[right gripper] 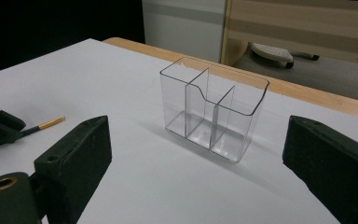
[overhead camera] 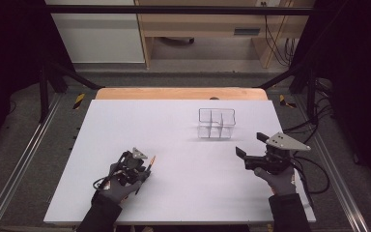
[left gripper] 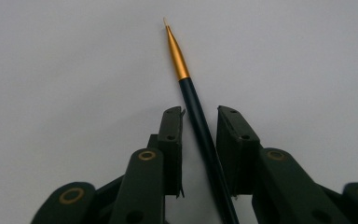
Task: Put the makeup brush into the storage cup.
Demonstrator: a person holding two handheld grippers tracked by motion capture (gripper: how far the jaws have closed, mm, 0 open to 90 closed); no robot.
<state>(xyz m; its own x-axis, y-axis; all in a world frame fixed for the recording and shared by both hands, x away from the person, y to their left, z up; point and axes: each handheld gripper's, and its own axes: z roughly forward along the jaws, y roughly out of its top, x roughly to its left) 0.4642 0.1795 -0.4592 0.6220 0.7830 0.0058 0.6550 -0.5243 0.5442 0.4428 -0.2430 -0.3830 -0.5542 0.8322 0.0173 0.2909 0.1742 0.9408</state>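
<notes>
Nearest to us, we are working the left claw (left gripper: 199,122) around a slim dark-handled brush with a gold metal ferrule and a fine pointed tip (left gripper: 193,100), which is lying flat on the white bench (overhead camera: 174,121) near its front left part. In the left gripper view the handle is running up between the two black jaws, its gold end pointing away past them. The jaws are standing close on either side of it with a thin gap showing at each flank, so we are judging the claw as narrowed around the brush but not yet pressing on it. From the high view the left claw (overhead camera: 147,170) is sitting low over the bench with the gold tip (overhead camera: 152,159) poking out just beyond it.

We are reading this as the pick-up step: closing in on the handle before lifting.

Further over on the right, we are holding the right claw (overhead camera: 251,145) wide open and gripping nothing, its jaws framing the bench ahead.

Beyond it, well apart from the brush, a clear plastic organiser box with inner dividers (right gripper: 213,108) is standing upright and looking empty, toward the far right of the bench.

The next move is calling for a firm pinch on the thin round handle without letting it roll, then a clean lift, tipping it upright if it is meant for one of the compartments.
</notes>
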